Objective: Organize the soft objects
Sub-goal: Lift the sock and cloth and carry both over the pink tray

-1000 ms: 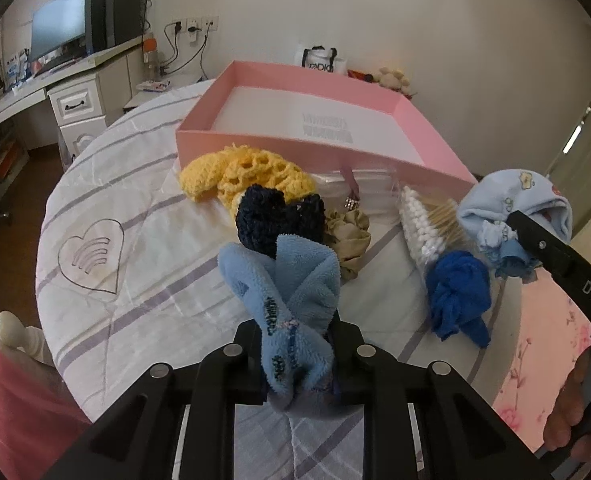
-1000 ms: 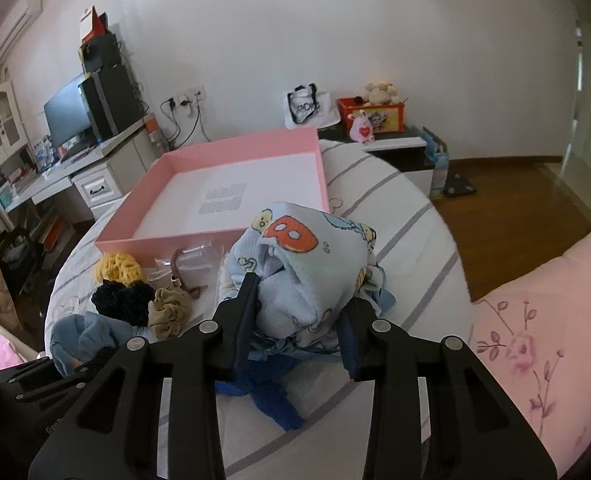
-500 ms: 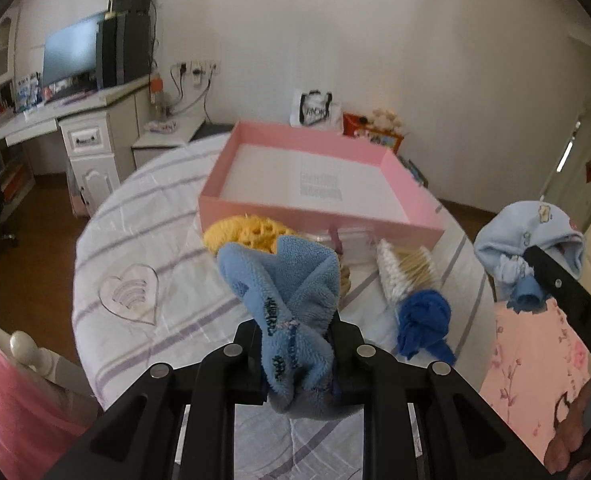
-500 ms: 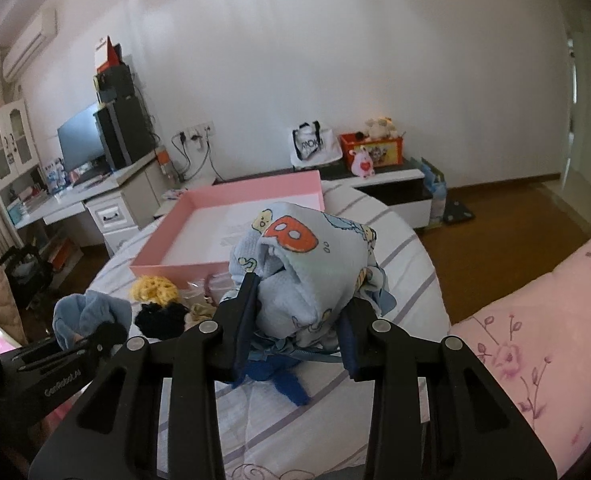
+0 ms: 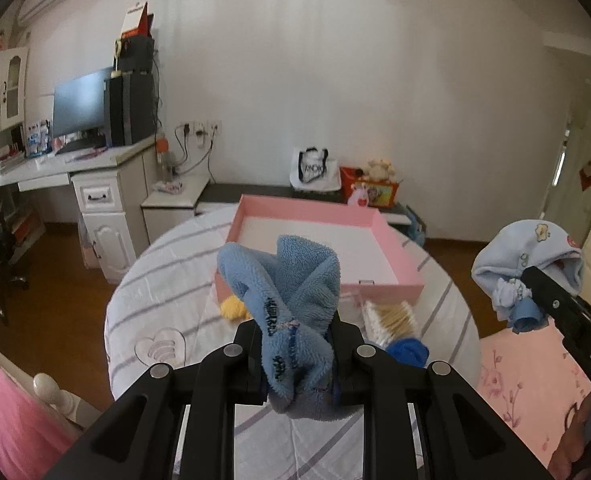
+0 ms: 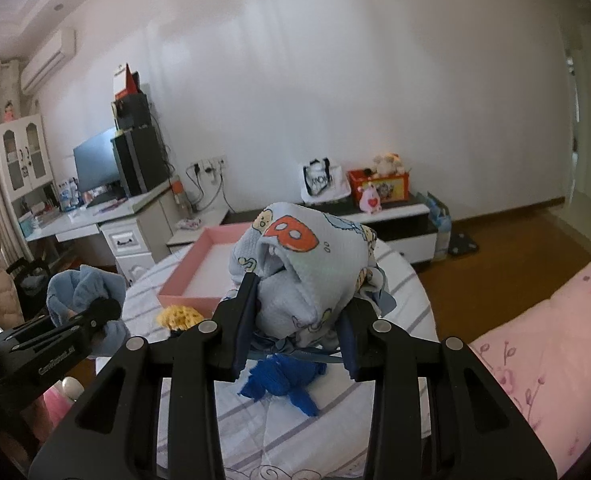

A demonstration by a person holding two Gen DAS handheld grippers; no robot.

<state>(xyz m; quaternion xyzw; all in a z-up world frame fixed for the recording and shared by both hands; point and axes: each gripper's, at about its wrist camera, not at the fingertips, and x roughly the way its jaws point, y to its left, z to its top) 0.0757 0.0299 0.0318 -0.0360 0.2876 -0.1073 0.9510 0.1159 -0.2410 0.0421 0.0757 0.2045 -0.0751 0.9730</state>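
Above the surface, left gripper fingers pinch a blue sock; right gripper fingers clamp a printed cloth.

Home bedroom: desk, monitor, pink bedding

Both my grippers lift away from the round striped-cloth table: the fluffy blue fleece sock and printed pale-blue baby garment are now well clear of it.
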